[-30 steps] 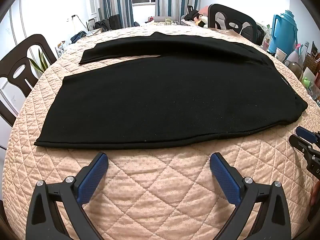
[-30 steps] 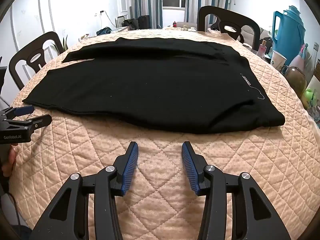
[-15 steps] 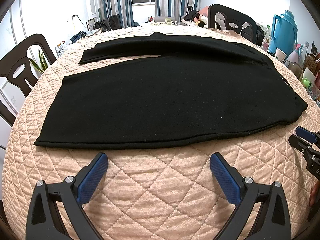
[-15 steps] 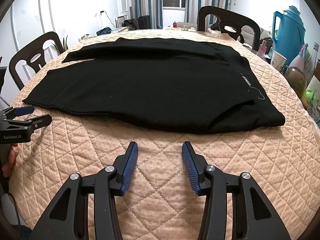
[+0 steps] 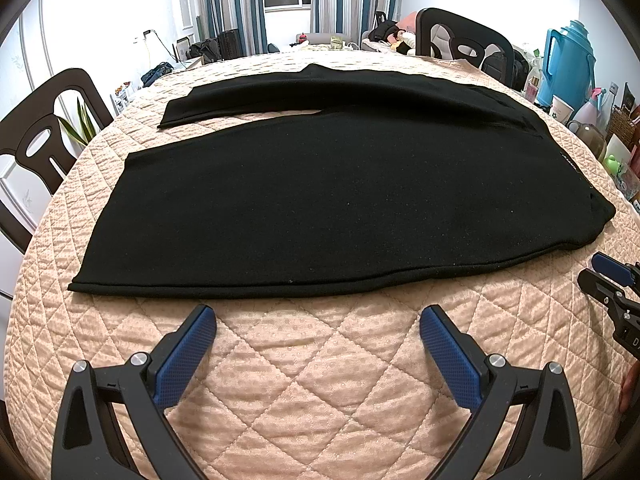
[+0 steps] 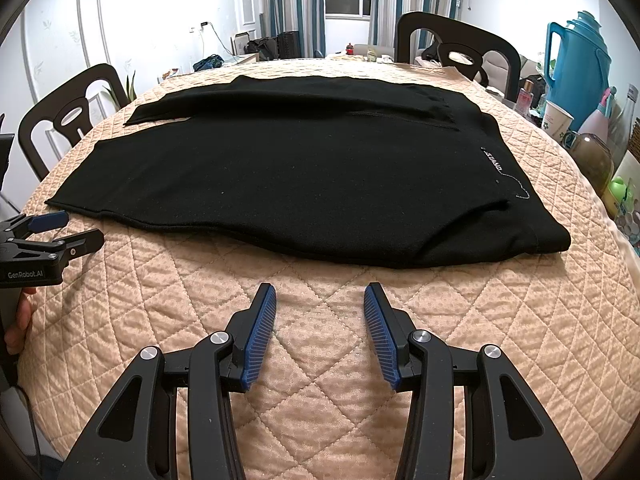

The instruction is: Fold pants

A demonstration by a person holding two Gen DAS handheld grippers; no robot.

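Nothing has moved since a second ago: pants, both grippers and the table cover sit exactly as before.

The black pants [image 5: 332, 200] lie flat across the middle of the round table, still unfolded: one leg spread wide on the near side, the other leg lying along the far side, waistband at the right end, cuffs at the left. The near hem runs just beyond both grippers, not touching either.

Left gripper [image 5: 318, 322]: jaws wide apart, empty, hovering over the bare quilted cover [image 5: 312, 392] near the hem's middle. Right gripper [image 6: 320, 300]: jaws apart, narrower than the left's, also empty, short of the hem toward the waist end.

Risks, judged from this layout: the fabric lies doubled at the hem, so a shallow pinch may catch only the top layer and pull the leg askew. The quilt is soft, so a low pinch could grab it with the cloth. Cups and bottles [image 6: 560, 120] crowd the right edge, and a wide swing there may knock them.
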